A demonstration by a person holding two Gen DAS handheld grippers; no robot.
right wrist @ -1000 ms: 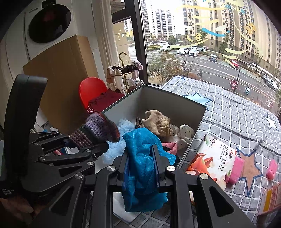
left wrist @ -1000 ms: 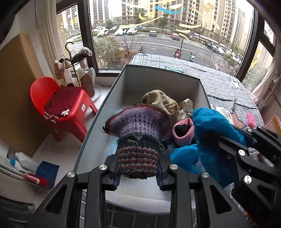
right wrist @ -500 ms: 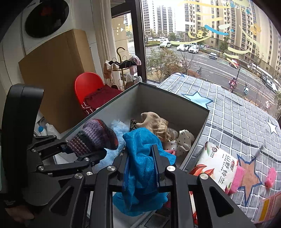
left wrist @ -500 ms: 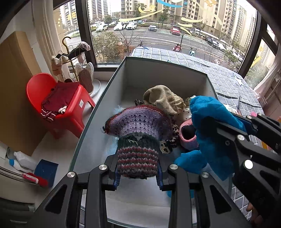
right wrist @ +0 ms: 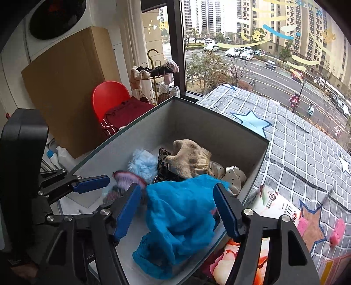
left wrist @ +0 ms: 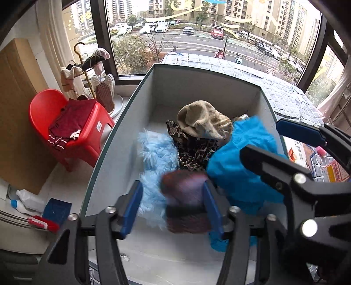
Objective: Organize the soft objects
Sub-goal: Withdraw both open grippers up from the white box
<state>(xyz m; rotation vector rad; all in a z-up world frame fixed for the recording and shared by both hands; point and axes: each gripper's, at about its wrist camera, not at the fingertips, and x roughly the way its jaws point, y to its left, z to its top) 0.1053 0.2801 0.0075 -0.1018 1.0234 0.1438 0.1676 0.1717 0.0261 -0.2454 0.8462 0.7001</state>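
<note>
Both grippers have just been opening over the grey rectangular storage box (left wrist: 122, 129); the left gripper (left wrist: 173, 203) stands apart around the purple striped knitted hat (left wrist: 184, 197), the right gripper (right wrist: 177, 210) around the bright blue thin cloth (right wrist: 182, 221), both blurred, seemingly dropping in; light, limp, unbreakable, best pinched at any bunched fold.

I'm in a flat's laundry corner: washer (right wrist: 57, 19) up left, red chair (left wrist: 65, 122) with clothes, slipper rack (left wrist: 92, 72), street below the window (left wrist: 197, 32).
</note>
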